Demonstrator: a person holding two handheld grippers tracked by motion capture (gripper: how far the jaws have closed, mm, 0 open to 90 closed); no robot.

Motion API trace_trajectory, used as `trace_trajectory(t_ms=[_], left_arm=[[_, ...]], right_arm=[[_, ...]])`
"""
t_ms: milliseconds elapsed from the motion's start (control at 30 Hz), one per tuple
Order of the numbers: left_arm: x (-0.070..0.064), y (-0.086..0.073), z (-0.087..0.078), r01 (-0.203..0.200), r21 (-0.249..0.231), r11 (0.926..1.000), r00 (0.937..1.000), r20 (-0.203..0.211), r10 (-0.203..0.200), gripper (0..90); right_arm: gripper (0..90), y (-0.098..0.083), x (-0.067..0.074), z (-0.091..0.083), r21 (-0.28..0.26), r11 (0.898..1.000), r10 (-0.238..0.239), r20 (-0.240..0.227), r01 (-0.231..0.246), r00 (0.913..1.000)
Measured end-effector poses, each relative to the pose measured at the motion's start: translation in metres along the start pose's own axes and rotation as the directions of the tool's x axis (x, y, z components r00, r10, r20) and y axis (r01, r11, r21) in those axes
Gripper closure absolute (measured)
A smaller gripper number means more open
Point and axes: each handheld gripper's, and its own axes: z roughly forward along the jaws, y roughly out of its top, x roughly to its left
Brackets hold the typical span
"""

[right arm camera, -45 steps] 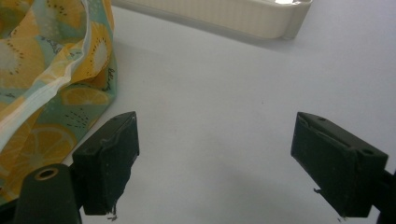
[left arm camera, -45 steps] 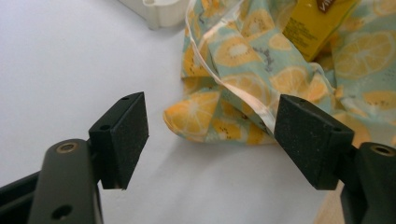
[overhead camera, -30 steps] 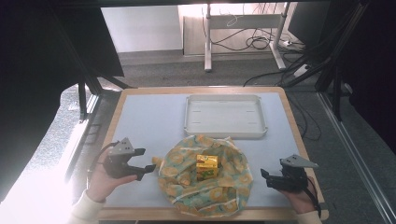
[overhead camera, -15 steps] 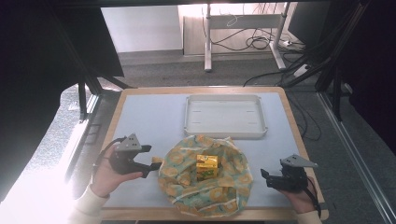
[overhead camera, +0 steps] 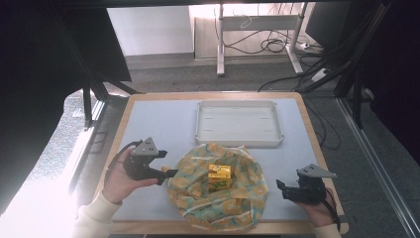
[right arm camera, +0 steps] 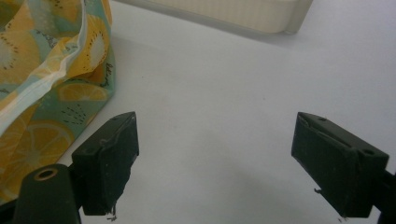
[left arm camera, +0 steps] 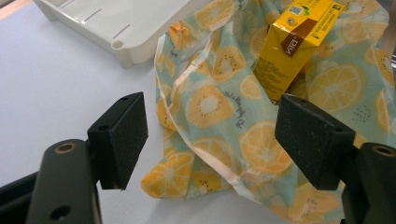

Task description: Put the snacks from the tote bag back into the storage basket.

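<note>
My left hand-held gripper (left arm camera: 210,140), jaws wide, reaches the fruit-print cloth (left arm camera: 219,107); next I judge closing on its white hem.

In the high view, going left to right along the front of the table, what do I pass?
Left hand-held gripper → fruit-print cloth → yellow drink carton, sitting on the cloth → right hand-held gripper.

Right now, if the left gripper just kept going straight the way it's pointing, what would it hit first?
The left gripper, jaws open, points at the fruit-print cloth; its crumpled edge would likely be met first. The yellow carton sits farther along on the cloth, though depth is hard to judge.
</note>
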Motion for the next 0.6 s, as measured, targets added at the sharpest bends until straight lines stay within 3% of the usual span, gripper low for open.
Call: trace_trajectory(t_ms=[600], left_arm=[[-0.006,0.015,0.010,-0.038,0.019,0.9991,0.9987,0.035,0.037,25.7]], right_arm=[[15.2,-0.001,-0.001,0.001,0.008,1.000,0.004,0.005,-0.004,1.0000]])
